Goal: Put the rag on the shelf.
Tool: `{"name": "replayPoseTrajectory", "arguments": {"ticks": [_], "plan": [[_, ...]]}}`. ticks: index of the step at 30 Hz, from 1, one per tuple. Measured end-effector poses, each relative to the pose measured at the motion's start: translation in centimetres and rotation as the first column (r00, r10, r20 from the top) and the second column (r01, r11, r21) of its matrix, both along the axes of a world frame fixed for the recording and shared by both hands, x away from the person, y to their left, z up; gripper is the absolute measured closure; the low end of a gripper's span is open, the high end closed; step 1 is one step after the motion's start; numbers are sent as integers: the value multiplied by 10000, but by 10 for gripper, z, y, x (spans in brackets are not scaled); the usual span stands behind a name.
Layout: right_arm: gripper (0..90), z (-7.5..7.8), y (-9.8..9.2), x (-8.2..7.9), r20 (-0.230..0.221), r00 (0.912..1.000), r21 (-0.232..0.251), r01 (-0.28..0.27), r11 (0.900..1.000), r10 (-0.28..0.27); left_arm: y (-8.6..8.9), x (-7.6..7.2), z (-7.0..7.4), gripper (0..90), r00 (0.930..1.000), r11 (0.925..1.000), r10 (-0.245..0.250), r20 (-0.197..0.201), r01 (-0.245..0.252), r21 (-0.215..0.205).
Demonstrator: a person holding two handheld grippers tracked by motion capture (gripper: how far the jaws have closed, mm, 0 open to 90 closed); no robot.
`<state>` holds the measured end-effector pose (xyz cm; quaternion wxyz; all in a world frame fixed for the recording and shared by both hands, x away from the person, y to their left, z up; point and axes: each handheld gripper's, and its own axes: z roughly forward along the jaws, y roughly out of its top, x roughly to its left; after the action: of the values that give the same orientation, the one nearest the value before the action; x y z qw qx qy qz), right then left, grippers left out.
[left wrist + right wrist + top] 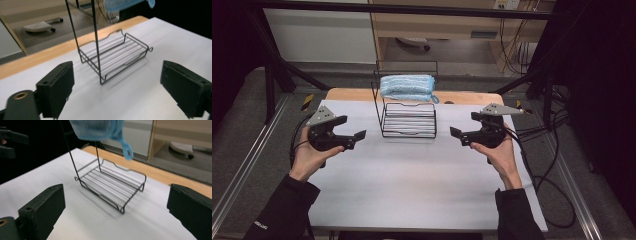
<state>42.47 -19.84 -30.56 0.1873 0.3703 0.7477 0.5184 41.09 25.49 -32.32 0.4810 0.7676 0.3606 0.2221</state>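
Both: left gripper [353, 138], right gripper [460, 135] wide open, empty.

The desk [422, 180] is showing white, with a pale wood strip [352, 94] along its far edge. The wire rack [408, 120] is showing black, and the cloth [407, 87] on its top tier is showing light blue with faint ribbed stripes and a blue loop. Both grippers, left [353, 131] and right [460, 126], are showing black with grey plates. The sleeves [287, 210] are showing black.
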Motion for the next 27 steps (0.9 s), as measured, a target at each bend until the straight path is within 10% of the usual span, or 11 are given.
{"name": "replayPoseTrajectory", "arguments": {"ticks": [27], "plan": [[7, -114, -73, -46, -1489, 9889, -339, -31, 9994, -20, 31, -33, -99, 80, 9928, 9994, -110, -1196, 148, 309]]}}
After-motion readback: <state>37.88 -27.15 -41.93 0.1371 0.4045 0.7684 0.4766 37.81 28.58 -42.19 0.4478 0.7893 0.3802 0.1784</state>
